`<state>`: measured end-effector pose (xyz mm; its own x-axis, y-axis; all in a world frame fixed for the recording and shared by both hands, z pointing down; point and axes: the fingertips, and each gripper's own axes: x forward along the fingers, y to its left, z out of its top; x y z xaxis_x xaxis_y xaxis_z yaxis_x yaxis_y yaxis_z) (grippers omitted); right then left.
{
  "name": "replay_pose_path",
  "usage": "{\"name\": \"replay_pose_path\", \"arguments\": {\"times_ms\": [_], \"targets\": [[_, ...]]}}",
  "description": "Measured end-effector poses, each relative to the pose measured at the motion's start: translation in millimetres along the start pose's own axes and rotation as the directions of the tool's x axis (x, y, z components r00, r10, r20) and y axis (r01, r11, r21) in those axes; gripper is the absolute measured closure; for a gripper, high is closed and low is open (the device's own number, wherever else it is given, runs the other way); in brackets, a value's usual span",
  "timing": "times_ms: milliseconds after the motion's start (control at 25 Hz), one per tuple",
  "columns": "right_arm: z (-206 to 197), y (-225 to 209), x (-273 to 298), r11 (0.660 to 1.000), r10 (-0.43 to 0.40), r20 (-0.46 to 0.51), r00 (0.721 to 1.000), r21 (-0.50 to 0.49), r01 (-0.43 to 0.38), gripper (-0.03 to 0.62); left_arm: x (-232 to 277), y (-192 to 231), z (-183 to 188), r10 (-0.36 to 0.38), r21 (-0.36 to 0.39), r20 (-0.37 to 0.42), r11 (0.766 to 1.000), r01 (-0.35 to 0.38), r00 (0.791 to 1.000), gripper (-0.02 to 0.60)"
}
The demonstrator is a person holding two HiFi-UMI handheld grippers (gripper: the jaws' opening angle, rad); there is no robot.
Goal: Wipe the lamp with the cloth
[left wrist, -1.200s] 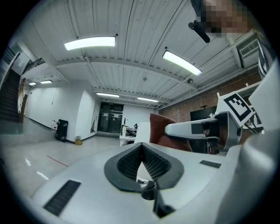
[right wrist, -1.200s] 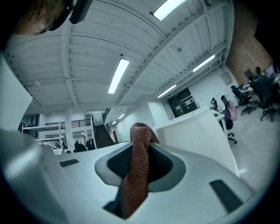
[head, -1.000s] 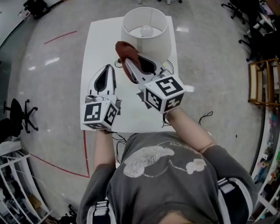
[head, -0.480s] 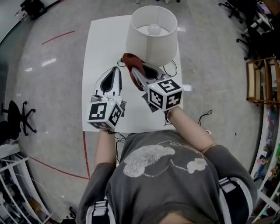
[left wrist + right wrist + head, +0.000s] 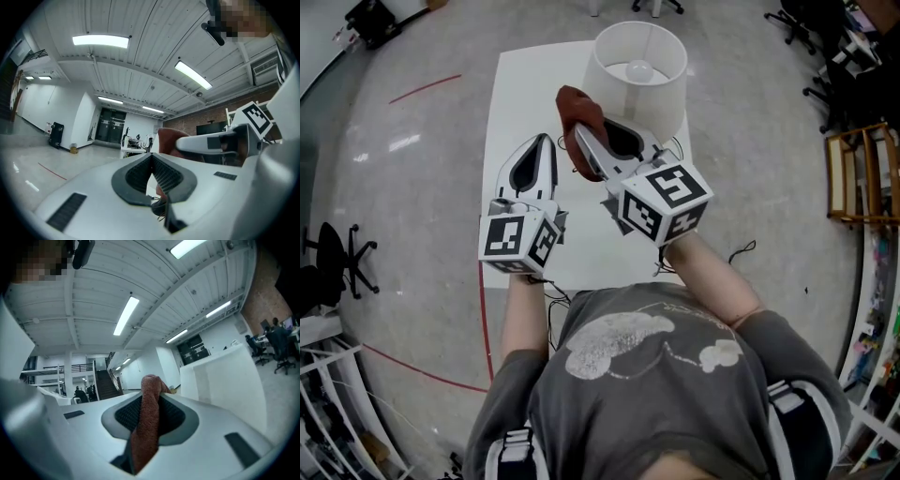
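Our right claw is clenching the cloth just left of the lamp, our left claw is idling closed on nothing, so pressing hard is risking tipping the unsteadied lamp.

- We record bright, even overhead light from ceiling strip lights.
- Glare patches lie on the glossy floor.
- The white desk and the lamp are nearly washed out, and shadows are faint.
- Both gripper views bend strongly at the edges and have dark corners.
- The cloth weave reads sharp.
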<state>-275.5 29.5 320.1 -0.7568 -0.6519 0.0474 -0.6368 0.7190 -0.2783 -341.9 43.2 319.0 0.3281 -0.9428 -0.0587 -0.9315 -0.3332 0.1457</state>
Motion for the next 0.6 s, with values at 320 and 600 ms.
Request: {"name": "replay_pose_path", "arguments": {"times_ms": [320,600], "targets": [[39.4,-10.2,10.0,0.997,-0.063,0.108,0.992,0.047,0.058,0.508,-6.5,2.1,30.7,-0.041,0.005,0.065,0.999,0.041,0.997,0.574],[21.3,-18.5,19.6,0.994,-0.103,0.066,0.992,0.052,0.100,0.508,-5.7,15.7,18.4,-0.029,-0.016,0.036,0.999,0.030,0.999,0.574]]}}
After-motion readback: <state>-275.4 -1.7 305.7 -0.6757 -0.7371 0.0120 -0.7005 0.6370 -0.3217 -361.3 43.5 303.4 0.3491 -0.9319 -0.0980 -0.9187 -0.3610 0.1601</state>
